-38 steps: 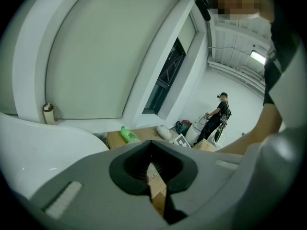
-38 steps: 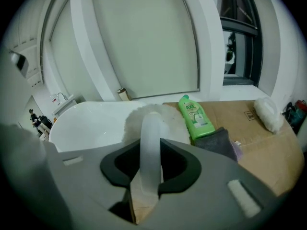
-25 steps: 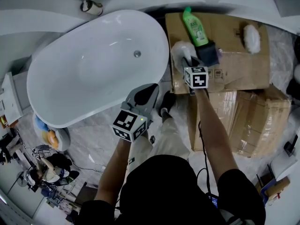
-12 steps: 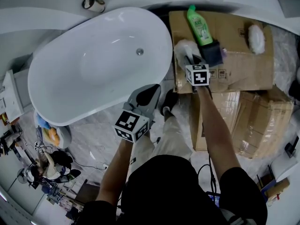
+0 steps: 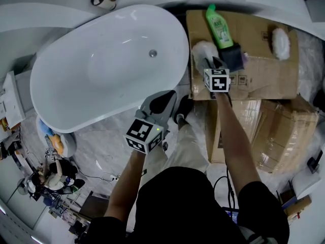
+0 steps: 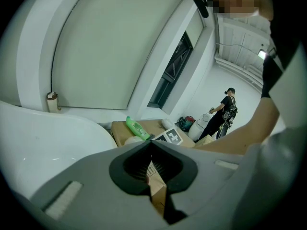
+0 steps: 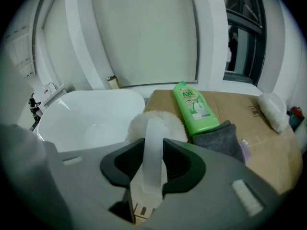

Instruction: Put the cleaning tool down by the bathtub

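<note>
The cleaning tool has a fluffy white head [image 5: 202, 50] and a pale translucent handle [image 7: 154, 128]. Its head rests on the near left corner of a cardboard box [image 5: 264, 75], right beside the white bathtub [image 5: 175, 93]. My right gripper [image 5: 209, 64] stands over it; its jaws have just been opening a little, but the pads still hug the handle between them [image 7: 153, 143]. My left gripper [image 5: 161, 98] hangs by the tub's near rim, shut, with nothing held [image 6: 151, 142].
On the box lie a green bottle [image 5: 219, 27], a dark grey cloth [image 5: 234, 57] and another white fluffy pad [image 5: 280, 36]. More cardboard boxes [image 5: 269, 131] stand to the right. My shoe [image 5: 182, 110] is beside the tub. A person [image 6: 223, 111] stands far off.
Neither gripper has visibly shifted; only the head camera's framing drifts slightly. The tool stays between the right jaws, on the box corner.
</note>
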`<state>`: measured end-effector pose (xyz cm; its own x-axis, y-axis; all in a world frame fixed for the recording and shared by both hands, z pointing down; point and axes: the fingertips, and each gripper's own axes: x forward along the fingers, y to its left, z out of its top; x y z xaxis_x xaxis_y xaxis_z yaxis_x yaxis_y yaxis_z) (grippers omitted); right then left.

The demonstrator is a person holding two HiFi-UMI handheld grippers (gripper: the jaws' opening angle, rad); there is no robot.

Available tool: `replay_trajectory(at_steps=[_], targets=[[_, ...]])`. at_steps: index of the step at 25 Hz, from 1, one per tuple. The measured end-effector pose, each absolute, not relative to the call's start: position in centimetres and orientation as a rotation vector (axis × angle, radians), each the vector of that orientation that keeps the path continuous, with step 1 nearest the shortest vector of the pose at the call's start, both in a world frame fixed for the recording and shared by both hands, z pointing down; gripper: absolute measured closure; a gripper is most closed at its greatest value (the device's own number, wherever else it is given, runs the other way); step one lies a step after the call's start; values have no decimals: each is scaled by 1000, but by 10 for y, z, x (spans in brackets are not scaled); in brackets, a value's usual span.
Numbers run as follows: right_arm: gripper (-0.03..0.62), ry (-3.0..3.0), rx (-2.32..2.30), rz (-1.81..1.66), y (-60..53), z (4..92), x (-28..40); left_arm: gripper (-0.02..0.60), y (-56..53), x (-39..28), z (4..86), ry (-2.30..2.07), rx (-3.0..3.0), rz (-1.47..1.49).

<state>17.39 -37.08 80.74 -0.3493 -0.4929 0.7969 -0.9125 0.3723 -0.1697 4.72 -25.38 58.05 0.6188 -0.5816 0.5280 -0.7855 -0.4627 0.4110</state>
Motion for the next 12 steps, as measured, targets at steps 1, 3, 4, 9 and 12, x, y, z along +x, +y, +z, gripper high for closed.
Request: replay_trajectory(at_steps=[1,3,4,9,12], targets=[[493,-1980,1214,822,-371,808,175,583,-253,47,581,-1068,2206,418],[486,-1975,1220,820,-369,808,177,583,-252,48,581,-1066,2207,422],[480,-1973,1222,817,-369,807,178,583,-252,49,581,-1065,2207,423],[476,-1985,1219,806,-366,803,183,583,-249,57,577,-1065,2210,422],[476,-1985,1221,801,-365,798,185,583,-246,60,571,-1058,2221,425]])
